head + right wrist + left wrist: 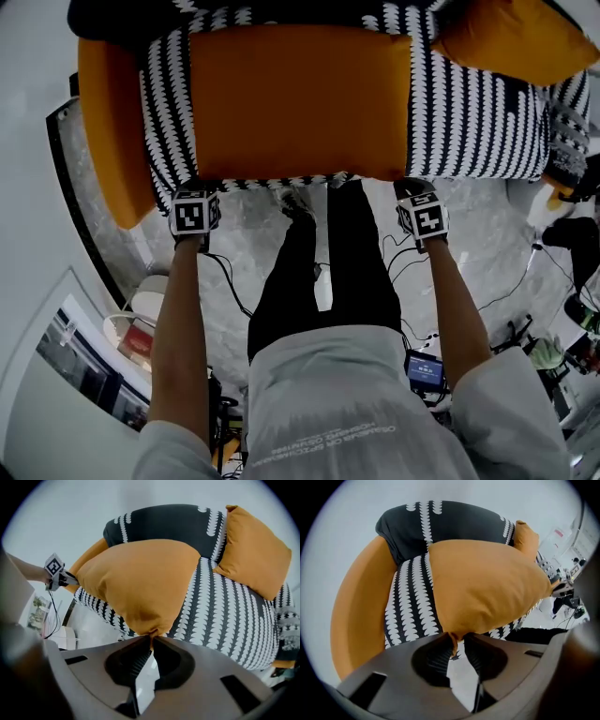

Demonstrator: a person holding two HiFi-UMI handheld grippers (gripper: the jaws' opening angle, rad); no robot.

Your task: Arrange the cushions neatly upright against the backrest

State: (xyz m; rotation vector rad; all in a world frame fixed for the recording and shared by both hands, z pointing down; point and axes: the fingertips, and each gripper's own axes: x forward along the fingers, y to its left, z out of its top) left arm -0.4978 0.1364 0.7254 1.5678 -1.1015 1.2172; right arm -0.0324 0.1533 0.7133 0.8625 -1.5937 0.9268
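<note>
Starts at the far left with the orange armrest of the sofa, covered elsewhere in a black-and-white pattern. Grips next, with the left gripper, the near left corner of the large orange cushion, jaws drawn close and pinching only the pointed fabric tip. Holds that cushion over the middle of the seat, long axis running left to right along the sofa's front edge, broad face turned up toward the head camera, far long edge toward the backrest rather than standing against it. Shows plain orange fabric, rectangular and plump, smooth across the top, gathered into small puckers at the two pinched corners, near edge reaching about the seat's front. Pinches, with the right gripper, the near right corner in the same manner, jaws almost together on the fabric tip. Ends at the far right with a second orange cushion, same plain colour, propped against the backrest at the sofa's right end with one corner uppermost, apart from the held one.
</note>
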